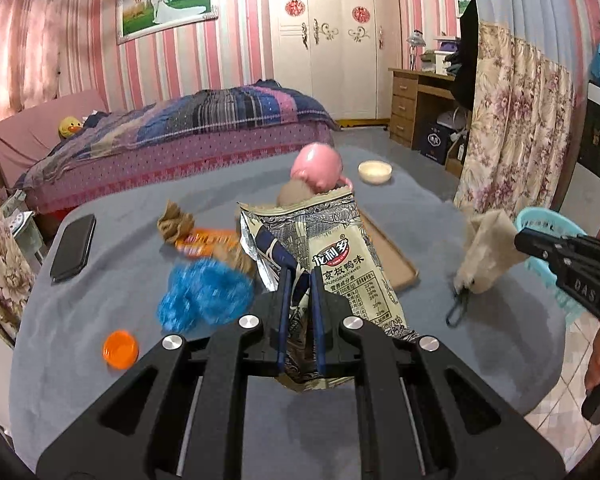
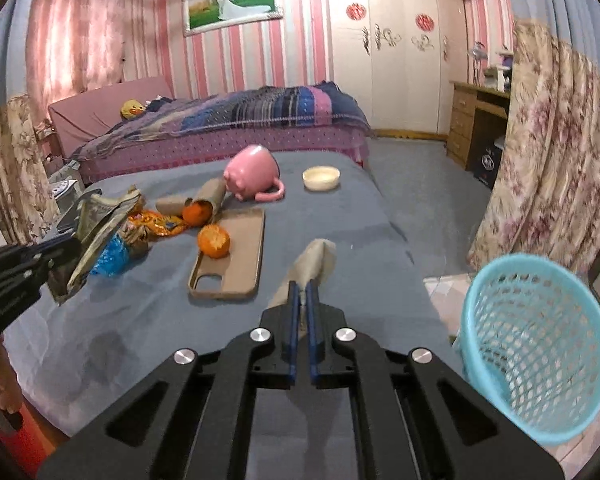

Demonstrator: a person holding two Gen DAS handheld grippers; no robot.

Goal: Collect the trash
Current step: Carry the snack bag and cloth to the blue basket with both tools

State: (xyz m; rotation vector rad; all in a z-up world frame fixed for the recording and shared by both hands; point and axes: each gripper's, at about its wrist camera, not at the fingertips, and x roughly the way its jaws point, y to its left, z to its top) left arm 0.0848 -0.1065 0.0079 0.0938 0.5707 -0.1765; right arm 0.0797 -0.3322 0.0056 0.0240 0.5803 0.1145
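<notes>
My left gripper (image 1: 299,276) is shut on a cream and blue snack wrapper (image 1: 332,256) and holds it above the grey table; it also shows in the right wrist view (image 2: 96,232). My right gripper (image 2: 302,286) is shut on a crumpled beige tissue (image 2: 314,260), seen in the left wrist view (image 1: 488,248) lifted near the table's right edge. A light blue mesh basket (image 2: 536,348) stands just right of the table. More trash lies on the table: a blue crumpled wrapper (image 1: 204,296), an orange wrapper (image 1: 204,242), a brown paper wad (image 1: 176,222) and an orange bottle cap (image 1: 120,349).
A black phone (image 1: 73,248) lies at the table's left. A brown phone case (image 2: 236,256) holds a peeled orange (image 2: 214,241); another orange (image 2: 196,214) sits by cardboard tubes. A tipped pink mug (image 2: 252,178) and a cream dish (image 2: 321,178) are farther back. A bed stands behind.
</notes>
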